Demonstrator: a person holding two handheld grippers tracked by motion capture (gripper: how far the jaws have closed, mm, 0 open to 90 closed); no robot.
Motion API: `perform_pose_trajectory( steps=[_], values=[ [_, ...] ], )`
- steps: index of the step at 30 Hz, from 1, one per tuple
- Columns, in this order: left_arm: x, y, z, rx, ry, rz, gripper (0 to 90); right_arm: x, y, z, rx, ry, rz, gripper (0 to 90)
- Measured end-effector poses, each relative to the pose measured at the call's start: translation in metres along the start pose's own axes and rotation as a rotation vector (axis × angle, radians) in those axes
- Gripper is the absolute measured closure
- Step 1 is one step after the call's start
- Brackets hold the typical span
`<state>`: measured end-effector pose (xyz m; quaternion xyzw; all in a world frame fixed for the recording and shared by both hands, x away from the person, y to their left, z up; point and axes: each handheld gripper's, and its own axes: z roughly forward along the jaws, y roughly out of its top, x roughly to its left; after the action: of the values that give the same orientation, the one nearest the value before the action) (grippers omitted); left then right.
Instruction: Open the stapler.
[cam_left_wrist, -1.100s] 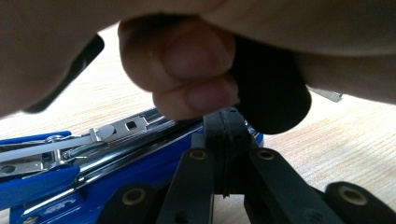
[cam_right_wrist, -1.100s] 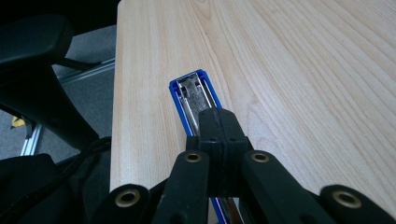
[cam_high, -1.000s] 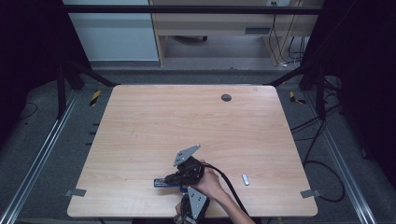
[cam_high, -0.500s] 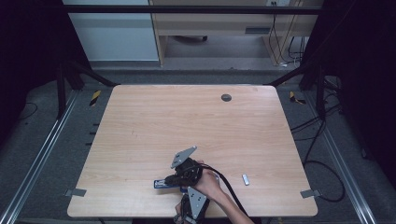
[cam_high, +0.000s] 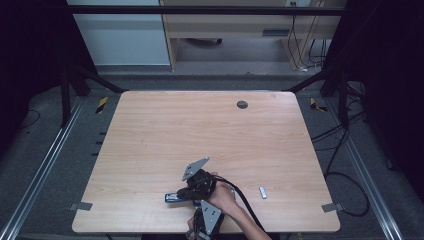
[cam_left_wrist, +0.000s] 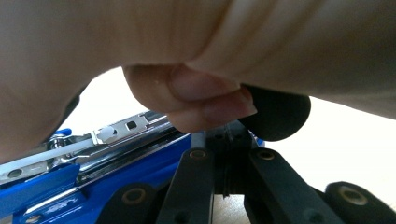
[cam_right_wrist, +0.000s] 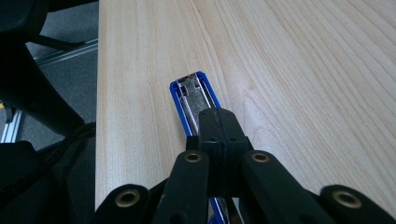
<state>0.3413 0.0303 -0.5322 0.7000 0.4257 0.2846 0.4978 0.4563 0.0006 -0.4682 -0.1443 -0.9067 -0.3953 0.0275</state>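
Pale wooden desk (cam_high: 150, 150), near edge: blue metal-topped stapler (cam_right_wrist: 191, 93) lying flat, long axis running left. Right tool (cam_right_wrist: 219, 135) together, over its right end; left tool (cam_left_wrist: 224, 154) together, just nearer.

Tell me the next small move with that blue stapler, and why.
Probably reach the right gripper toward the small white piece, which may be a staple strip. The stapler lies flat on the table with its metal channel showing in both gripper views, so it looks opened for loading. Both grippers have their jaws together over it, the left gripper close against the hand.
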Motion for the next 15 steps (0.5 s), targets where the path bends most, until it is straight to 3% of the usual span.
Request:
perform_pose_trajectory(
  steps=[10, 15],
  values=[
    [0.0001, -0.0005, -0.0004, -0.003, 0.003, -0.003, 89.4, 0.0004, 0.0003, -0.0005, 0.005, -0.001, -0.003, 90.0],
    [0.0006, -0.0007, -0.0006, -0.005, 0.000, -0.007, 89.4, 0.0015, 0.0008, -0.0041, -0.023, 0.007, -0.008, 90.0]
  ],
)
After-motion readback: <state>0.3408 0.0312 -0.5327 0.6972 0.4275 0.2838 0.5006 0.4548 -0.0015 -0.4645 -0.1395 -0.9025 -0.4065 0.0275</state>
